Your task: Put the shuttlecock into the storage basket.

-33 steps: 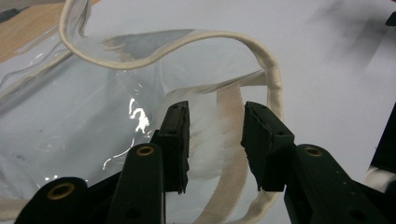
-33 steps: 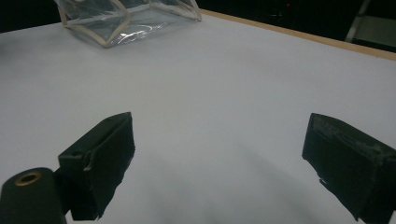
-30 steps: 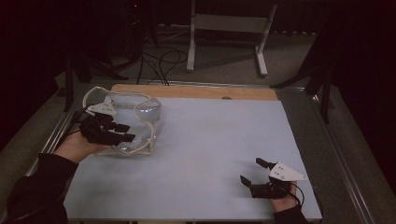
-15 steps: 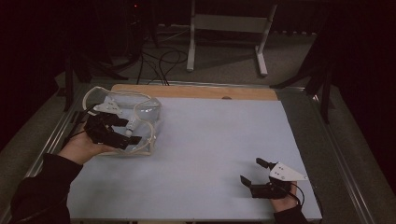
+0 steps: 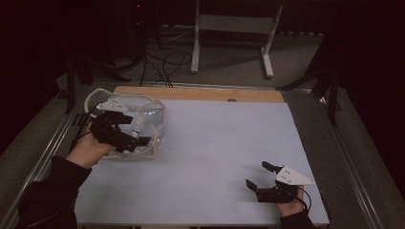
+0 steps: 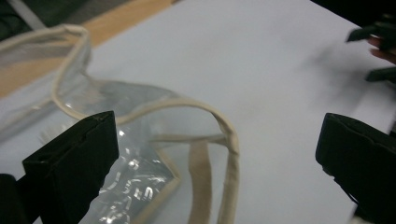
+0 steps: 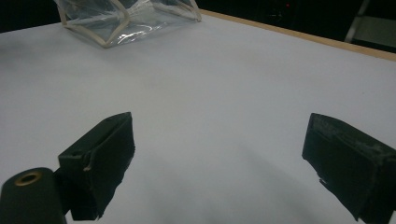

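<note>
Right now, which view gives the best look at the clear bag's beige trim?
The left gripper view: the clear bag sits right between its open jaws, its beige trim sharp and close. The high view shows the whole bag small, partly behind the left gripper. The right gripper view catches one corner far off.

no readable text, labels, or numbers

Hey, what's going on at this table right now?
A person holds a gripper in each hand over a white table. The left gripper is open at a clear plastic bag with beige trim at the table's far left, its jaws straddling the bag's rim without clamping it. The right gripper rests open near the front right, away from the bag.
</note>
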Demonstrator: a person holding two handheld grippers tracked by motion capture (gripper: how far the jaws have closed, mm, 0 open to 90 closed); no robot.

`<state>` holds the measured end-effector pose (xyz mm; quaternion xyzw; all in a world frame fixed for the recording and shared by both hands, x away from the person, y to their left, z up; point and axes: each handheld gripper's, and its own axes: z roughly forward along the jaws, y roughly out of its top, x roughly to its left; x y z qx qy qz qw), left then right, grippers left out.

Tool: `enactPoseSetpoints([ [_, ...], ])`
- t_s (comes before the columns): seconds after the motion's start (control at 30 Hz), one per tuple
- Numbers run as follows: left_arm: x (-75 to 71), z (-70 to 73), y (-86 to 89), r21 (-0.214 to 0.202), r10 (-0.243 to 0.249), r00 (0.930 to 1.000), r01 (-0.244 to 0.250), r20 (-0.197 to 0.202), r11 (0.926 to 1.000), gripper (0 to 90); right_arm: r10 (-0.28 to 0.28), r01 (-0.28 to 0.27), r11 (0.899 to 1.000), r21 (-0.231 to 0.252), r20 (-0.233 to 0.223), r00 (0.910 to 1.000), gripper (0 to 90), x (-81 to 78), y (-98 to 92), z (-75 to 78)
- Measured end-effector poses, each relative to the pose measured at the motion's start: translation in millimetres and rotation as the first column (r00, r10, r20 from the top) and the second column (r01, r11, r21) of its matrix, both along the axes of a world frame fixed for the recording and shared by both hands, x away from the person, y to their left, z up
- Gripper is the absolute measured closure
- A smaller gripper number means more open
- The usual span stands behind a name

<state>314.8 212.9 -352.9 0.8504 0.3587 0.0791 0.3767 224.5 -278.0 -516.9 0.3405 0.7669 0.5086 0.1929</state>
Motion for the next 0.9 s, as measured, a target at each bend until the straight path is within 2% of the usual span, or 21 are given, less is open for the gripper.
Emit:
enactPoseSetpoints([
  [0.07, -0.1, 2.2, -0.7, -0.012, 0.007, 0.9999, -0.007, 0.010, 0.9999, 0.3, 0.000, 0.000, 1.000, 0.001, 0.000, 1.0000, 9.1, -0.2, 0.2, 0.1],
  [0.17, -1.1, 3.2, -3.7, -0.005, 0.012, 0.9993, -0.012, 0.034, 0.9999, 0.3, 0.000, 0.000, 1.000, 0.001, 0.002, 1.0000, 9.1, 0.0, 0.0, 0.2],
  [0.47, -6.3, -0.4, -22.2, 0.016, -0.033, 0.9978, 0.032, 0.058, 0.9994, 0.3, 0.001, -0.001, 1.000, 0.001, 0.002, 1.0000, 9.1, 0.4, 0.2, -0.2],
  [0.77, -10.8, 3.2, -38.7, -0.005, -0.064, 0.9941, 0.065, 0.087, 0.9979, 0.2, 0.002, -0.002, 1.000, 0.000, 0.004, 1.0000, 9.1, 0.2, -0.5, 0.1],
  [0.9, -14.1, 2.7, -48.7, 0.011, -0.080, 0.9914, 0.079, 0.104, 0.9968, 0.2, 0.002, -0.002, 1.000, 0.004, -0.005, 1.0000, 9.1, -0.2, -1.0, 0.7],
])
